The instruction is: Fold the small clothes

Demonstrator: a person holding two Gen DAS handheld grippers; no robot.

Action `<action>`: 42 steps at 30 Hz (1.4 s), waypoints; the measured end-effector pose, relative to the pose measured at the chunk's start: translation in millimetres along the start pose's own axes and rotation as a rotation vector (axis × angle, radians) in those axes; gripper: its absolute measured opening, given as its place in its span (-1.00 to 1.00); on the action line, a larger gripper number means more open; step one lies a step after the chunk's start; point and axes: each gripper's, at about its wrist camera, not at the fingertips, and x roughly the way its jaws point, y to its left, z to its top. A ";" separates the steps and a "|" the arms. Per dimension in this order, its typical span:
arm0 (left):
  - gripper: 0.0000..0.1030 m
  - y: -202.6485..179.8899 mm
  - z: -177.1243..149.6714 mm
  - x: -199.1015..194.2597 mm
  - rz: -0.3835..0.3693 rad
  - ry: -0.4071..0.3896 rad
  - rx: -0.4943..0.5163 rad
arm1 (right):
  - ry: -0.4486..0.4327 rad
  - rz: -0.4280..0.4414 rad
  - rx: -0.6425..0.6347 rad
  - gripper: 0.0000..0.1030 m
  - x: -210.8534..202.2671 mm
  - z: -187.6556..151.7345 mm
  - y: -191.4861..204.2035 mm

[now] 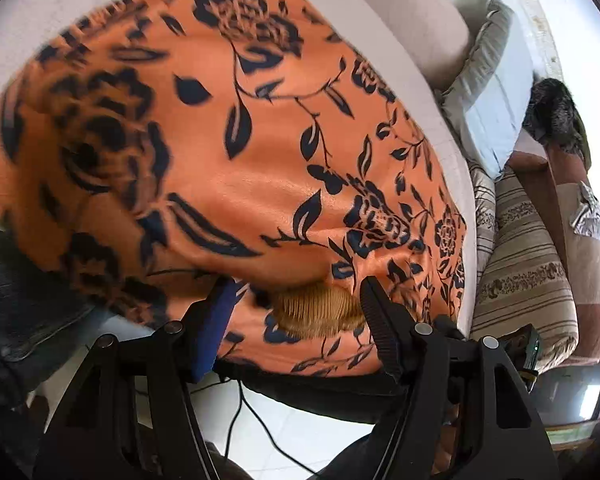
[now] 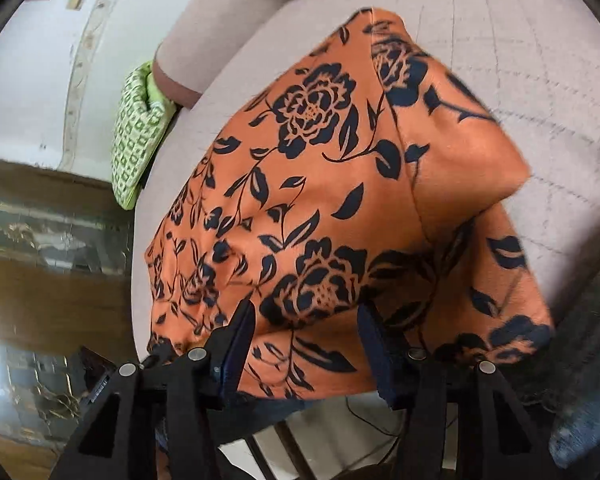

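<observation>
An orange garment with a dark blue flower print point(image 1: 236, 152) lies spread on a pale cushioned surface point(image 1: 60, 4). It also fills the right wrist view point(image 2: 340, 208), where one side is folded over itself. My left gripper point(image 1: 296, 300) is open, its fingers on either side of the gathered elastic waistband point(image 1: 316, 312) at the near edge. My right gripper point(image 2: 306, 320) is open too, its fingers standing over the garment's near edge.
A grey pillow point(image 1: 484, 92) and a striped sofa cushion point(image 1: 524, 264) lie to the right. A green patterned cushion point(image 2: 140, 136) sits at the left of the surface. Cables point(image 1: 252, 412) run over the white floor below. Denim fabric point(image 1: 16, 304) lies at the left.
</observation>
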 end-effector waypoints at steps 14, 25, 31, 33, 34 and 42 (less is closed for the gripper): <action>-0.82 26.7 3.7 -17.3 0.097 -0.069 -0.013 | -0.049 -0.205 -0.169 -0.93 -23.6 -27.6 16.2; -0.65 17.2 -9.7 -40.3 0.103 -0.087 0.046 | -0.047 -0.177 -0.150 -0.94 -30.8 -24.0 8.0; -0.06 27.2 3.9 -72.2 0.112 -0.167 -0.029 | -0.088 -0.198 -0.124 -0.58 -34.6 -19.1 10.2; -0.02 32.4 17.1 -75.1 0.129 -0.168 -0.047 | -0.059 -0.196 -0.103 -0.57 -27.6 -21.6 6.9; 0.00 32.7 21.1 -72.1 0.143 -0.164 -0.056 | -0.034 -0.197 -0.095 -0.57 -22.6 -20.7 4.4; -0.01 66.2 49.5 -54.1 0.148 -0.162 -0.169 | -0.053 -0.166 -0.011 -0.52 -9.3 -1.0 -7.1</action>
